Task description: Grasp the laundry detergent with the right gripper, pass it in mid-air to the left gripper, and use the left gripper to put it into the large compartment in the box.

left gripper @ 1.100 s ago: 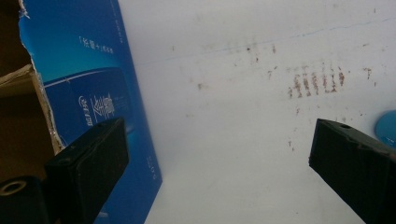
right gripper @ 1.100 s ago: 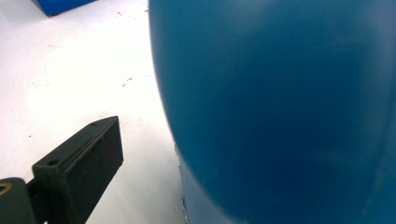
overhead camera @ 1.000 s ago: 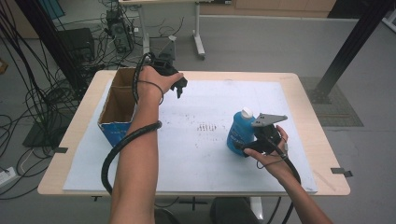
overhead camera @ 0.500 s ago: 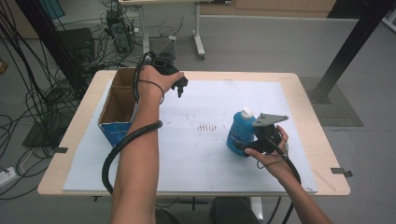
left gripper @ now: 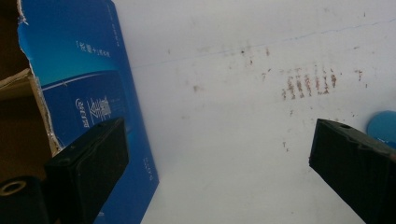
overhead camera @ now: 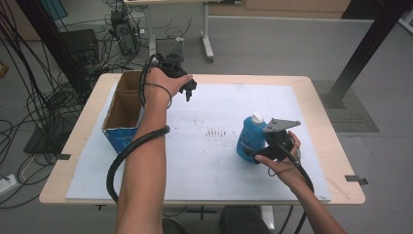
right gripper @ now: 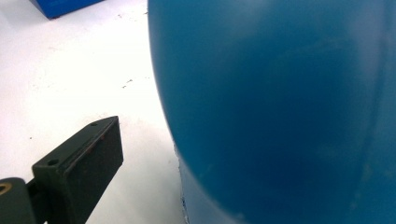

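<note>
High view: right gripper at blue bottle, fingers apart; left gripper raised, fingers apart.

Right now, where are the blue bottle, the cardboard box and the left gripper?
blue bottle (overhead camera: 247, 139): high view, on its blue body.
cardboard box (overhead camera: 119, 131): high view, on its near blue wall.
left gripper (overhead camera: 187, 92): high view, between the tips of its jaws.

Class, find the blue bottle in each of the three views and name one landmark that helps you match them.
High view: blue bottle right of centre, beside the right gripper.
Left gripper view: a blue sliver at the right edge.
Right gripper view: its blue wall close up, centre and right.
Shared landmark: the blue box.
</note>
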### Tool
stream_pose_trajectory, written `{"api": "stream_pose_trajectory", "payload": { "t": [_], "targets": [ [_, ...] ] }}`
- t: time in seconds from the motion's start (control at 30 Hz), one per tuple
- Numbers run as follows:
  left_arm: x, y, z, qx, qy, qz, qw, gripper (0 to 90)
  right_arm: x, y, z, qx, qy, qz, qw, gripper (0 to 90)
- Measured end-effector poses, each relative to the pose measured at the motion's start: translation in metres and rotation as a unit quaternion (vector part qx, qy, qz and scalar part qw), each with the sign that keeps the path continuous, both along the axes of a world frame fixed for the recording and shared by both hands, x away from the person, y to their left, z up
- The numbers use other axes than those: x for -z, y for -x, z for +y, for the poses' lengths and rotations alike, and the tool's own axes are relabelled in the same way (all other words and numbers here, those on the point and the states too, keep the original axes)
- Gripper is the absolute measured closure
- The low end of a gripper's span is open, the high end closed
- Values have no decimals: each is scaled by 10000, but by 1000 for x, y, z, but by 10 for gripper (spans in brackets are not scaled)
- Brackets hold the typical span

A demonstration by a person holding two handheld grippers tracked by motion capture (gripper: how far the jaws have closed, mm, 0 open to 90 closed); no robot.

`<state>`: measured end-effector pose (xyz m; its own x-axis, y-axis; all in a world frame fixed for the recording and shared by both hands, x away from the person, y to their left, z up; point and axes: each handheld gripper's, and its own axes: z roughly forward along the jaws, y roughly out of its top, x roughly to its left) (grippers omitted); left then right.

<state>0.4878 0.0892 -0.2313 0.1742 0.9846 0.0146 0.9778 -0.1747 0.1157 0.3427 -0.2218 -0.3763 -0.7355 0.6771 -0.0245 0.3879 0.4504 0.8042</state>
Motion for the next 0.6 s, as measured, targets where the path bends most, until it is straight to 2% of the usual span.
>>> {"api": "stream_pose_trajectory", "payload": {
  "t": [0.6],
  "targets": [
    [0, 0, -1, 8, 1, 9, 10000, 54, -1, 0, 1, -5, -25, -13, 10000, 20]
  ]
}}
